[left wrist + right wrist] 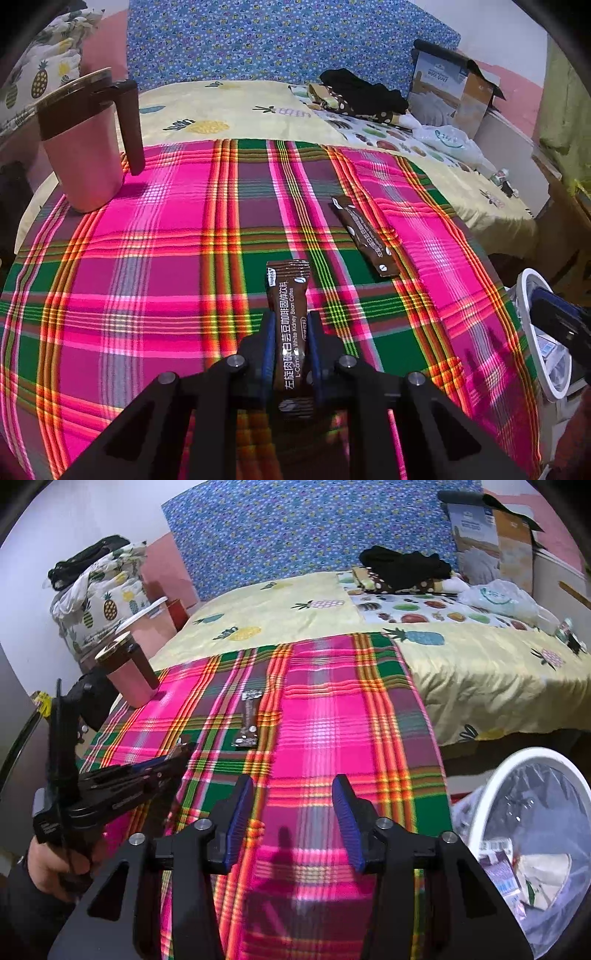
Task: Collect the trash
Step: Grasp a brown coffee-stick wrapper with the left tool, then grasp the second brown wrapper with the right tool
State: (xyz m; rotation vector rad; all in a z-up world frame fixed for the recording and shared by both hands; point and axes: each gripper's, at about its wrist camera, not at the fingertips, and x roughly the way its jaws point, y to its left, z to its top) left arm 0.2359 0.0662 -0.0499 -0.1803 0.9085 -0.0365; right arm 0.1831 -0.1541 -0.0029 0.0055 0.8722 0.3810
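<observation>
Plaid cloth (147,295) on bed: our left gripper (291,332) clamps coffee sachet (290,332), lower end hidden; 2nd sachet (365,236) ahead-right; right gripper (293,805) wide apart, empty; bin (480,812) rim cut off.

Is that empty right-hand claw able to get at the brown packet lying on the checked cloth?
Probably yes. The right gripper is open and holds nothing, and the brown packet lies flat ahead of it on the plaid cloth with nothing between them. The left gripper, shut on another packet, sits off to the side.
</observation>
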